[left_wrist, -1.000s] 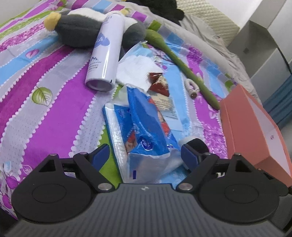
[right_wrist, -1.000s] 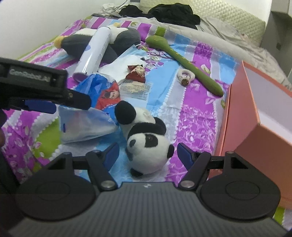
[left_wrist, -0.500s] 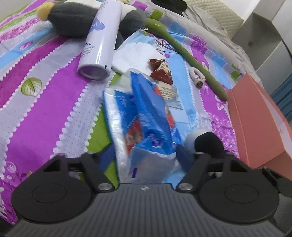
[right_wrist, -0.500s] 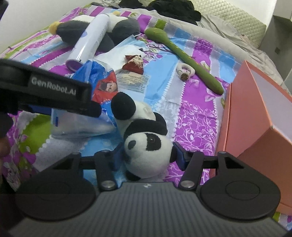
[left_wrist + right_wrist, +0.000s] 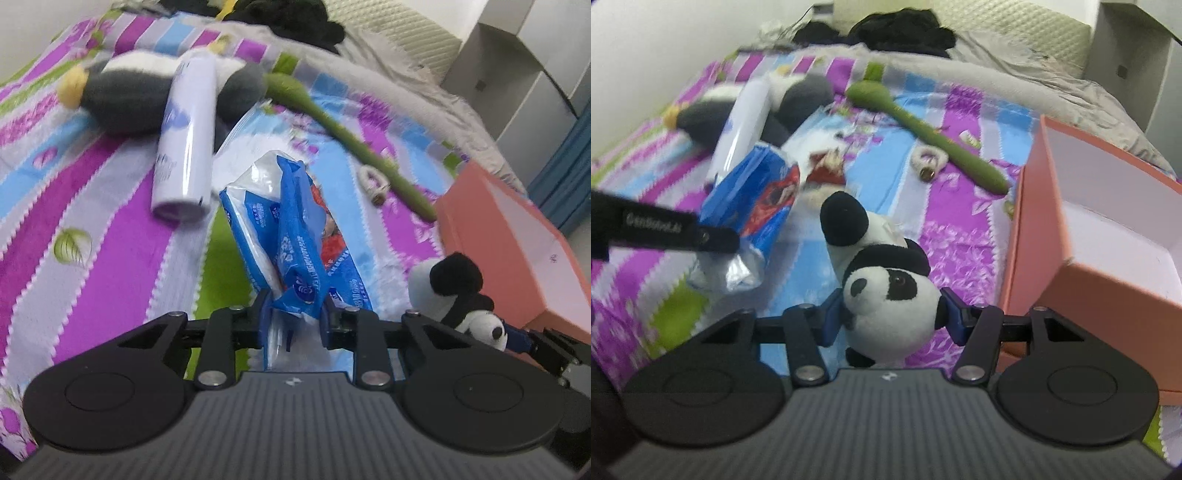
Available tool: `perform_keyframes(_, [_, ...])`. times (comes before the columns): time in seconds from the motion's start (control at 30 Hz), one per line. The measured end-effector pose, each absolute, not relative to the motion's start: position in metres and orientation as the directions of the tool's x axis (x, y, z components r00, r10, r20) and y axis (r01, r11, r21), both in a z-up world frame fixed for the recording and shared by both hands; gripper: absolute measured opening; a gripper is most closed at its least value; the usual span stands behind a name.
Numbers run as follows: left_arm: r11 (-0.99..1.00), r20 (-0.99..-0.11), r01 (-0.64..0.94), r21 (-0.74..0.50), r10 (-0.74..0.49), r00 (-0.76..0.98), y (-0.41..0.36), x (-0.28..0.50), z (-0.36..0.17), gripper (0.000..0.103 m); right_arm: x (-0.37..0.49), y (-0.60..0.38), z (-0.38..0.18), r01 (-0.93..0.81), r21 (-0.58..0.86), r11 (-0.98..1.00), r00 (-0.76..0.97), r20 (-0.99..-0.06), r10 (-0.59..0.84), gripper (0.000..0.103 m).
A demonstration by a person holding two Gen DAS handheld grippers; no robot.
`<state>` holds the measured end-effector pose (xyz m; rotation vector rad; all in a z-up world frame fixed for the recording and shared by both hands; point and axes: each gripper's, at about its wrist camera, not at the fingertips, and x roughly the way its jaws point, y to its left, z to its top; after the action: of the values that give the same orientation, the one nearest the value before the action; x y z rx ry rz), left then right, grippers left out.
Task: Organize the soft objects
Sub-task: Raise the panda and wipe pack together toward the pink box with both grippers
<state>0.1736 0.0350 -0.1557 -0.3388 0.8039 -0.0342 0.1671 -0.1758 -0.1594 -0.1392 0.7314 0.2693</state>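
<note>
My left gripper (image 5: 293,321) is closing its jaws on a blue and white plastic tissue pack (image 5: 291,236), whose near end is pinched between the blue pads and lifted off the striped bedspread (image 5: 110,236). In the right wrist view that same pack (image 5: 753,206) hangs from the left gripper's black finger (image 5: 676,232). My right gripper (image 5: 892,317) is shut on the head of a small panda plush (image 5: 886,284), its body pointing away. The panda (image 5: 458,299) also shows at the right of the left wrist view.
An open salmon-pink box (image 5: 1108,221) with a white inside stands at the right. On the bed lie a grey and white plush (image 5: 122,99), a white spray can (image 5: 186,136), a green plush stem (image 5: 923,129), a small ring toy (image 5: 929,162) and a red packet (image 5: 827,170).
The left jaws closed onto the tissue pack and raised it. The right jaws closed on the panda's head and lifted it off the bedspread.
</note>
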Motion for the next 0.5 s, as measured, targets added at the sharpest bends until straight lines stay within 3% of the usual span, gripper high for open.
perform_keyframes(0.5, [0.957,-0.596,0.058,-0.284,-0.223,0.772,0.007,0.161,-0.05,0.03,0.158,-0.211,-0.069,-0.238,0.078,0.968,0.834,-0.494,0.245,0.058])
